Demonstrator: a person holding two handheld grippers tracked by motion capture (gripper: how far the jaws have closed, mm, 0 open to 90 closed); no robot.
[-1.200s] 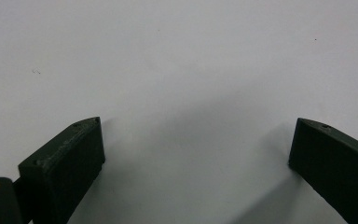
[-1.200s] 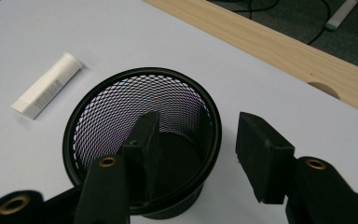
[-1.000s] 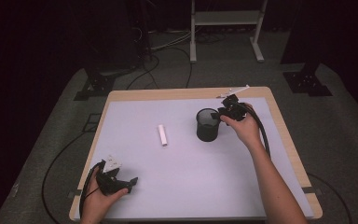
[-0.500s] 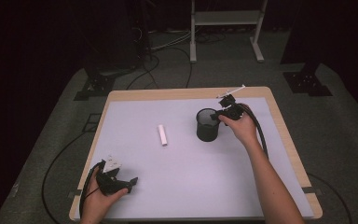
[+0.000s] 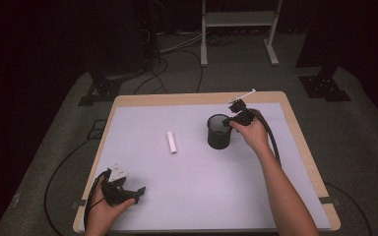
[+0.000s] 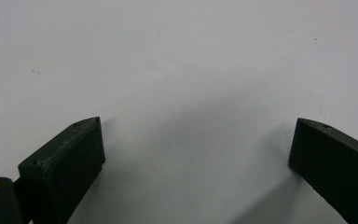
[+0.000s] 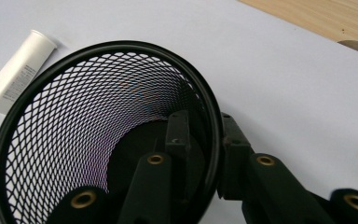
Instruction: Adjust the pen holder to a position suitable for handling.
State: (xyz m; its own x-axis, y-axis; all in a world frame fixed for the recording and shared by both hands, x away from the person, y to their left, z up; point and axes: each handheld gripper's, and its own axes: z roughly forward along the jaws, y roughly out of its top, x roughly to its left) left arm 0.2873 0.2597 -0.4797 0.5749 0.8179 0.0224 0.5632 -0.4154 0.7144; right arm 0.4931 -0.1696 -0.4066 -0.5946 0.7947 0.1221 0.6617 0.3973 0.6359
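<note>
Your white-covered worktop (image 5: 197,196) carries the black wire-mesh cup (image 5: 219,131), upright right of centre. Your right gripper (image 7: 204,140) has just been closing its fingers and now clamps the cup's rim, one finger inside, one outside. Your left gripper (image 6: 193,149) rests near the front left edge, fingers wide apart, holding nothing. The small white tube (image 5: 171,142) lies left of the cup, well apart

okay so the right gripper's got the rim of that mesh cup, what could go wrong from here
1. The right gripper, whose jaws have just been closing, pinches the thin wall of the mesh cup at one side only, so the cup may tilt or slip when lifted.
2. A swinging cup could knock the white tube lying beside it.
</note>
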